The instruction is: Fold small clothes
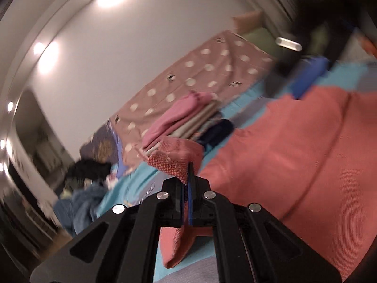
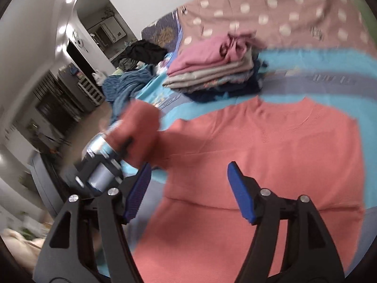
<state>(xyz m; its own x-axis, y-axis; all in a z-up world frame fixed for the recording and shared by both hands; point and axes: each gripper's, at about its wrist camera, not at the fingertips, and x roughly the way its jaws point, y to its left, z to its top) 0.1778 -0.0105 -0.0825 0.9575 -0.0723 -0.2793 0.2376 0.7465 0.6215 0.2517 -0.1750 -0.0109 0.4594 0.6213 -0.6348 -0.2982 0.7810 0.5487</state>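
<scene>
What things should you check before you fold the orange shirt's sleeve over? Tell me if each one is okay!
1. Left gripper shut on the sleeve: ok, cloth is pinched between its fingers.
2. Right gripper free: ok, jaws open, holding nothing.
3. Orange shirt lying flat on the blue bedspread: mostly ok; its far edges are out of view.
4. Folded pile clear of the shirt: ok, it sits beyond the collar, apart.
5. Pictures sharp enough to judge the grip depth: not ok, both are motion-blurred.
</scene>
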